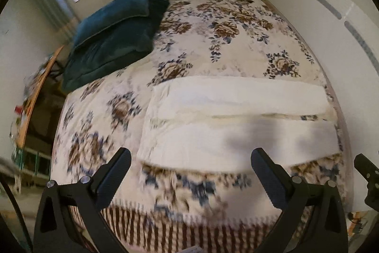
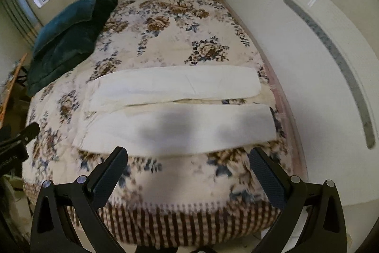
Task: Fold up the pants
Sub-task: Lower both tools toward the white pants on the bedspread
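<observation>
White pants lie crosswise ahead of both empty grippers.

The white cotton pants [image 2: 180, 108] rest on the floral cream bedspread [image 2: 165, 39], legs side by side, long axis running left to right. The black left gripper [image 1: 189, 172] and black right gripper [image 2: 188, 167] hover spread wide, gripping nothing; the right seems nearer the hems, though blur makes that uncertain.

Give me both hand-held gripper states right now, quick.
Left hand-held gripper: open, holding nothing, above the bed's near edge, short of the white pants.
Right hand-held gripper: open, empty, also short of the pants.
</observation>
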### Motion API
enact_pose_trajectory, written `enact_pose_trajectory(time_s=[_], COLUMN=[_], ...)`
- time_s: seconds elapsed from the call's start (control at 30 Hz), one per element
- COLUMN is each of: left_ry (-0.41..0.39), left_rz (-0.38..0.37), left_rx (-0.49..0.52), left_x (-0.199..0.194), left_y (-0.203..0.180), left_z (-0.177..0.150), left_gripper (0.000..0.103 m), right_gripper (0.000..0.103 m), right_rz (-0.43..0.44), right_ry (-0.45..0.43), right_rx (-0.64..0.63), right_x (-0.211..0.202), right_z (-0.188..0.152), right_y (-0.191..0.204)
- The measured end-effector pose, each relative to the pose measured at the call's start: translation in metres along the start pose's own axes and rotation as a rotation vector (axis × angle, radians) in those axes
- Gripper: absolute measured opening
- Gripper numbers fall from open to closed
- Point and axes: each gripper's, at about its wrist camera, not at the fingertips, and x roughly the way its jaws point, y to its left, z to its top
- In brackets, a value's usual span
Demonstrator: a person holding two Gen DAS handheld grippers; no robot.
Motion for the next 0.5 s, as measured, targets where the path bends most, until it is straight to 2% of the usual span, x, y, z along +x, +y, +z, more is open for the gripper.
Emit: enact_pose_trajectory(time_s=[0.13,0.37,0.5], left_ry=[0.016,0.053,0.076], left_rz=[0.003,0.006,0.029], left_rx=[0.03,0.05,0.105], left_x=[0.069,0.174,0.239], left_y=[-0.002,-0.007,-0.018], left_z=[0.041,0.092,0.113], left_gripper=[0.103,0.103,0.103], right_gripper=[0.103,0.103,0.103], right_rz=[-0.016,-0.015,0.025], right_ry=[0.018,0.073,0.131], right_rx=[-0.033,-0.105,-0.178], right_x=[0.075,0.196,0.279], right_z=[0.044,0.109,0.154], right_y=[0.024,0.047,0.062])
